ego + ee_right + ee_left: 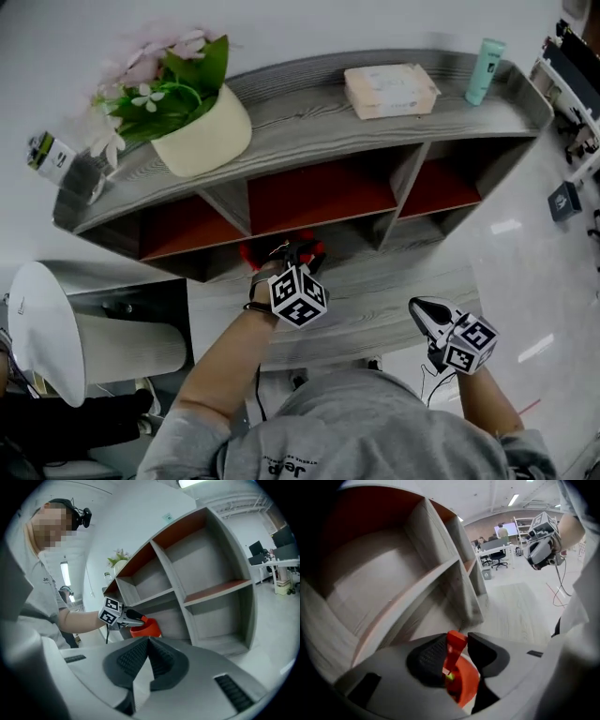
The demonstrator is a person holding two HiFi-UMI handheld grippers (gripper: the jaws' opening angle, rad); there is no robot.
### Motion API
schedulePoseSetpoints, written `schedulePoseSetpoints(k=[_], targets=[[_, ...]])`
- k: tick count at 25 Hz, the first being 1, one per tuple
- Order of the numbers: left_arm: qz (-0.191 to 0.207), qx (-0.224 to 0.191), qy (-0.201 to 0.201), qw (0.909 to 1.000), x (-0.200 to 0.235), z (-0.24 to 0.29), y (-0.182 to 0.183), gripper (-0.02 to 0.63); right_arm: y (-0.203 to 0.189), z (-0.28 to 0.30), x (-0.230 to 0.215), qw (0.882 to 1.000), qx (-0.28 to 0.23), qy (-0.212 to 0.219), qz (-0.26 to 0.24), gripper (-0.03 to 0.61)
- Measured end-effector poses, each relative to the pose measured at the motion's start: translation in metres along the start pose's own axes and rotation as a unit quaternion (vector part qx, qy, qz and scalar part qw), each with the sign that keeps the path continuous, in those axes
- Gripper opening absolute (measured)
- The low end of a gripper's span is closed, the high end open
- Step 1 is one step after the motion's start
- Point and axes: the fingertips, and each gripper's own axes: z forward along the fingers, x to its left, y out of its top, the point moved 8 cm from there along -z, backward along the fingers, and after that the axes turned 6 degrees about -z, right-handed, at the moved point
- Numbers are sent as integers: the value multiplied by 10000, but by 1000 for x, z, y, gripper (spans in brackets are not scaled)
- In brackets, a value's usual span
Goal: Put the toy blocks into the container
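My left gripper (284, 255) is shut on the rim of a red-orange container (467, 682), whose wall stands upright between the two black pads (425, 657). A small green bit shows inside it. In the head view the red container (313, 253) hangs in front of the grey shelf's lower board (394, 281). The right gripper view shows the same container (146, 628) held out by the left gripper (131, 616) before the shelf. My right gripper (419, 308) is off to the right, jaws shut (149, 645) with nothing between them. No toy blocks are in sight.
The grey shelf unit (309, 112) has red-backed compartments (319, 192). On top stand a cream flower pot (202, 136), a wrapped tissue pack (390, 90) and a teal bottle (484, 70). A white rounded object (42, 328) sits at left. Shiny floor lies at right.
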Motion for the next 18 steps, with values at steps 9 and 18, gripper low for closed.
schedulePoseSetpoints(k=[9,18], targets=[[-422,133,662,9968,57,-45,-63,170,30,57,44,9982,85,468,-361,18],[-549,-18,603,9967,59,-42,-72,265,37,68,53,9977,152,503,-440,18]])
